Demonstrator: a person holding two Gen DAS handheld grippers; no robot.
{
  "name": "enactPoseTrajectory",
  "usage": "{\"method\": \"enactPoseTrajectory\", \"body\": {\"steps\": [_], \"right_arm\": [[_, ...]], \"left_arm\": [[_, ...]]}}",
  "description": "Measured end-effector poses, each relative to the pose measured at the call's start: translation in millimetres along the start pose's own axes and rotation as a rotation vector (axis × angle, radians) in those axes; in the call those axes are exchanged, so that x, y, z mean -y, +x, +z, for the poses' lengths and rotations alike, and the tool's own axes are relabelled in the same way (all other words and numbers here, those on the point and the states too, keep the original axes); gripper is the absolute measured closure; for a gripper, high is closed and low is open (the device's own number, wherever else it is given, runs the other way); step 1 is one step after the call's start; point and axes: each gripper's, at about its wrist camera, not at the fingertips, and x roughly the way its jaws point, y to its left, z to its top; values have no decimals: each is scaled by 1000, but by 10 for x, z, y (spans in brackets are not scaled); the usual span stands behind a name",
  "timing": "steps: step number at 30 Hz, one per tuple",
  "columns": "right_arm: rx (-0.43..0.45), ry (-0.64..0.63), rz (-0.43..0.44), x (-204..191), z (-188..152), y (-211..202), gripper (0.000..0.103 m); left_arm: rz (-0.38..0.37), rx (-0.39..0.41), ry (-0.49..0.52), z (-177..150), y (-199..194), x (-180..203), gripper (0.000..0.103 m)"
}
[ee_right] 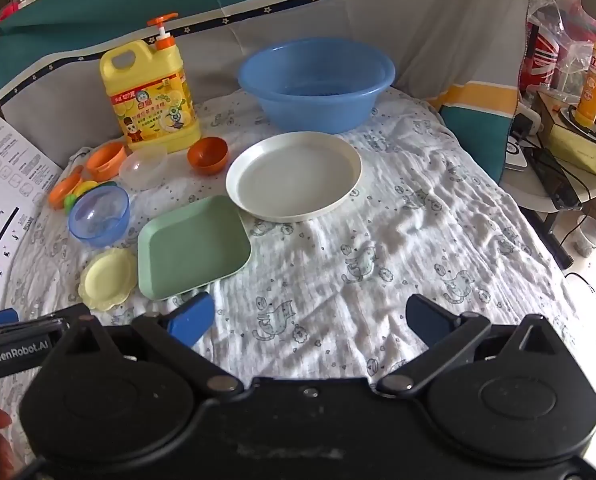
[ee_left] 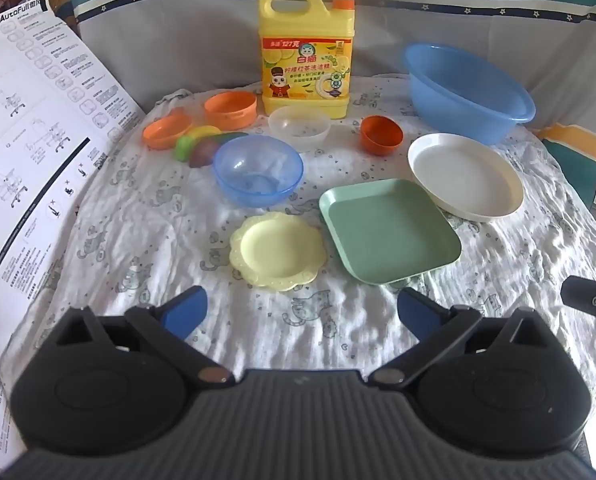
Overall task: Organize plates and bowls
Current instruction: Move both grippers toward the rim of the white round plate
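On a white cloth lie a small yellow scalloped plate point(ee_left: 277, 252) point(ee_right: 107, 278), a green square plate point(ee_left: 388, 230) point(ee_right: 191, 246) and a white round plate point(ee_left: 464, 176) point(ee_right: 293, 176). Behind them stand a blue clear bowl point(ee_left: 257, 170) point(ee_right: 99, 214), a clear bowl point(ee_left: 300, 126) point(ee_right: 143, 168), a dark orange bowl point(ee_left: 381, 134) point(ee_right: 207, 155) and two orange dishes point(ee_left: 230, 109) point(ee_left: 166, 131). My left gripper point(ee_left: 302, 310) hangs open just in front of the yellow plate, holding nothing. My right gripper point(ee_right: 310, 320) is open over bare cloth, right of the green plate.
A big blue basin point(ee_left: 468, 90) point(ee_right: 316, 82) sits at the back right, a yellow detergent jug point(ee_left: 306, 52) point(ee_right: 151, 96) at the back. Small coloured toy pieces point(ee_left: 201, 146) lie by the orange dishes. A printed sheet point(ee_left: 29, 152) leans at the left; shelves with clutter point(ee_right: 566, 120) stand right.
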Motion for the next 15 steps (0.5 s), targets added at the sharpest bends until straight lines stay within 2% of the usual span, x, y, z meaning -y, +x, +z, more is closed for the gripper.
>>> {"method": "enactPoseTrajectory", "body": {"steps": [14, 15], "right_arm": [[7, -5, 3, -3, -27, 22, 0], [-17, 0, -6, -16, -19, 8, 0]], "left_arm": [[4, 0, -3, -16, 11, -12, 0], [5, -1, -2, -16, 13, -15, 0]]}}
